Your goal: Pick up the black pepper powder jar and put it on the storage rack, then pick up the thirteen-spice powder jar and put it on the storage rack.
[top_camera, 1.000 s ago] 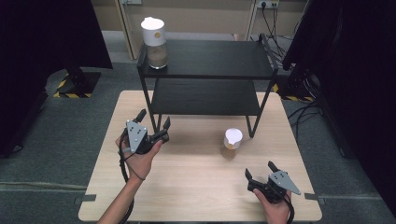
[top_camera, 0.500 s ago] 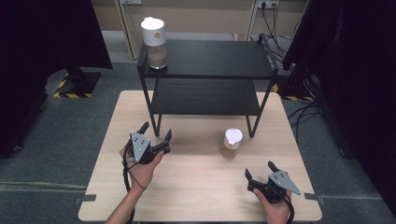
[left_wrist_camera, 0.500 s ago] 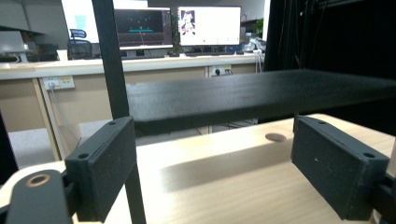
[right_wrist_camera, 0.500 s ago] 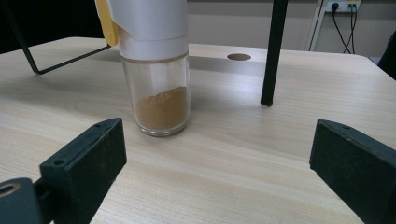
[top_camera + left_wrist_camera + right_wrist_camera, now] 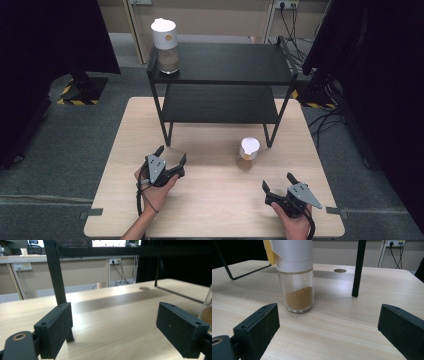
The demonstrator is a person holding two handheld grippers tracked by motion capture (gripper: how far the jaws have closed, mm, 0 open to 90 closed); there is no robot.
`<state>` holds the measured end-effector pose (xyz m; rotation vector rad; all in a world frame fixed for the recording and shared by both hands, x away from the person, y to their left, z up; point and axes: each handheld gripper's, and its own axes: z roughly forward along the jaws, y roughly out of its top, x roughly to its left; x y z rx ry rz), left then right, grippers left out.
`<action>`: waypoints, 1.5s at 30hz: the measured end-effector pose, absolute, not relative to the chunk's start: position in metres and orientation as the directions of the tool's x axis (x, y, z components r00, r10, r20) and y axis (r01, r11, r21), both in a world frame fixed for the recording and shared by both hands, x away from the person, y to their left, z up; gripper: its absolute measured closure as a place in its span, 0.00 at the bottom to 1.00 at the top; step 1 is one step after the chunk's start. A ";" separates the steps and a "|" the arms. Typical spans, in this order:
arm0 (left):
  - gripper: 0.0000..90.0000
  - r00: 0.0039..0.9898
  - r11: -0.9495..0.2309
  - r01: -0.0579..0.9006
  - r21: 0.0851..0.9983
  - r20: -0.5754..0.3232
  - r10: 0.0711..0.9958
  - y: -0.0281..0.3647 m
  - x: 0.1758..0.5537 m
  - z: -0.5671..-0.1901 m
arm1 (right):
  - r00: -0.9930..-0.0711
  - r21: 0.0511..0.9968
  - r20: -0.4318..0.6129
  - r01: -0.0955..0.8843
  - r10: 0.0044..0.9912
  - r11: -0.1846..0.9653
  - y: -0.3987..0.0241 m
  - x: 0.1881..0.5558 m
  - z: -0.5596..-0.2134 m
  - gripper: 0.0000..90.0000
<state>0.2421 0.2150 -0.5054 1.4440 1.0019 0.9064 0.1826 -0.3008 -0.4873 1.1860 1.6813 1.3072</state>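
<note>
A glass jar of brown powder with a white lid stands on the wooden table, just in front of the black shelf rack. A second, taller jar stands on the rack's top left corner. My left gripper is held low over the table at the front left, and its jaws have just been opening with nothing between them. The near jar's edge shows at the far right of the left gripper view. My right gripper rests open at the front right, pointing at the near jar.
The rack's front left leg stands close ahead of my left gripper, and its front right leg is behind and right of the jar. Bare tabletop lies between the two hands. Dark curtains and cables surround the table.
My left hand has sunk toward the tabletop and come a little nearer the front edge. The right hand and both jars have not moved.
</note>
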 end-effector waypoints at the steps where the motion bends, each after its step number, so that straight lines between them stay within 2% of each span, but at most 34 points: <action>1: 0.15 0.347 -0.039 0.104 0.994 0.000 0.938 0.216 0.242 -0.507 | -0.346 0.967 0.012 0.242 0.938 0.077 -0.301 0.182 -0.488 0.05; 6: 0.14 0.335 -0.036 0.140 0.989 -0.013 0.942 0.215 0.242 -0.511 | -0.348 0.967 0.018 0.245 0.937 0.072 -0.302 0.183 -0.487 0.05; 32: 0.13 0.336 -0.029 0.138 0.990 -0.019 0.942 0.217 0.242 -0.512 | -0.346 0.968 0.029 0.244 0.938 0.060 -0.303 0.183 -0.488 0.04; 45: 0.12 0.340 -0.034 0.144 0.989 -0.018 0.940 0.217 0.243 -0.511 | -0.379 0.980 0.032 0.192 0.925 0.045 -0.289 0.193 -0.474 0.05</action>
